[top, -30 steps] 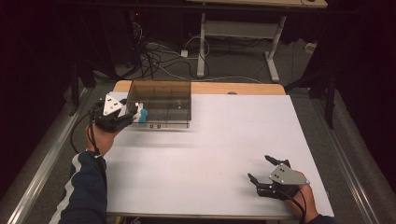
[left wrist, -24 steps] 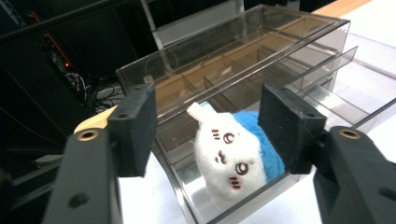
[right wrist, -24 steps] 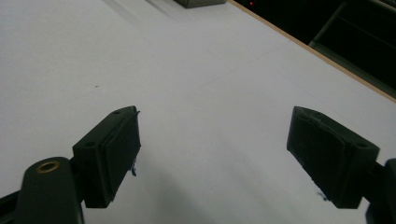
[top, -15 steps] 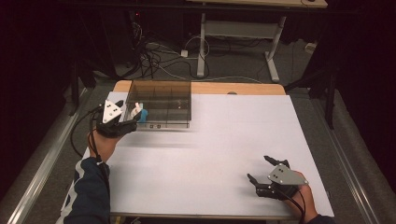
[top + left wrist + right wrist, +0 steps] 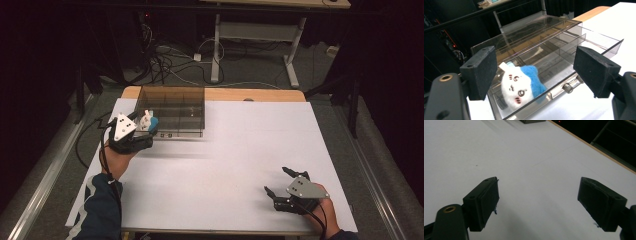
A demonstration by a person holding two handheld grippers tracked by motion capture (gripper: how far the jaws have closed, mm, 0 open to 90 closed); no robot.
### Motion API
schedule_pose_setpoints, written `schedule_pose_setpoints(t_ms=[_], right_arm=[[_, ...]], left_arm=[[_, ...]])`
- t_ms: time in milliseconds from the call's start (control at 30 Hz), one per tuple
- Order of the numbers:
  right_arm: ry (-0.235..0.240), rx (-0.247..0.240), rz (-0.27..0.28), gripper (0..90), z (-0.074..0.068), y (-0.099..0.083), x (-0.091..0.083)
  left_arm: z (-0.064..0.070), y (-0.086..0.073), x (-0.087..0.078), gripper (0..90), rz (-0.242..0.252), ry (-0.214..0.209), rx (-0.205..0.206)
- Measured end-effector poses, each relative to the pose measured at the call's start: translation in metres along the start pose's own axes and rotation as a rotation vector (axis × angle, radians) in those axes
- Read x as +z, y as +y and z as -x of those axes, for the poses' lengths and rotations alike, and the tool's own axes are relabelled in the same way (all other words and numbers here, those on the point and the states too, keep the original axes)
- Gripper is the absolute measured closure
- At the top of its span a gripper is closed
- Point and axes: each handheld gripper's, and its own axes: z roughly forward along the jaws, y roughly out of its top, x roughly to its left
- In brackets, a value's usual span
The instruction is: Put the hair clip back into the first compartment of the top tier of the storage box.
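Plush toy placed in the clear organiser. The left tongs (image 5: 145, 131) stand at the far left corner of the tabletop (image 5: 235, 165), jaws spread wide and gripping nothing. Between them, in the left gripper view, the small white plush toy (image 5: 520, 88) with a blue cap lies inside the pulled-out drawer (image 5: 564, 62) of the transparent compartment box (image 5: 172, 111), leaning against the drawer's clear front wall. The right tongs (image 5: 280, 185) rest near the tabletop's near right corner, jaws likewise wide apart and empty, well apart from the box. Judged step: releasing and clearing the toy. To do it well, lift the left tongs straight back with the jaws kept apart, so no pad drags the plush or nudges the drawer front.
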Motion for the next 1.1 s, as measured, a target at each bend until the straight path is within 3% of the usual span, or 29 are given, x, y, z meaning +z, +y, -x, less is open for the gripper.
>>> schedule_pose_setpoints(t_ms=[900,1100], right_arm=[[0.004,-0.006,0.020,17.1,-0.005,0.004,-0.003],[0.001,-0.005,0.022,16.8,-0.004,0.005,-0.003]], left_arm=[[0.030,0.010,-0.011,18.8,0.074,-0.055,0.035],[0.036,0.012,-0.010,18.8,0.087,-0.066,0.062]])
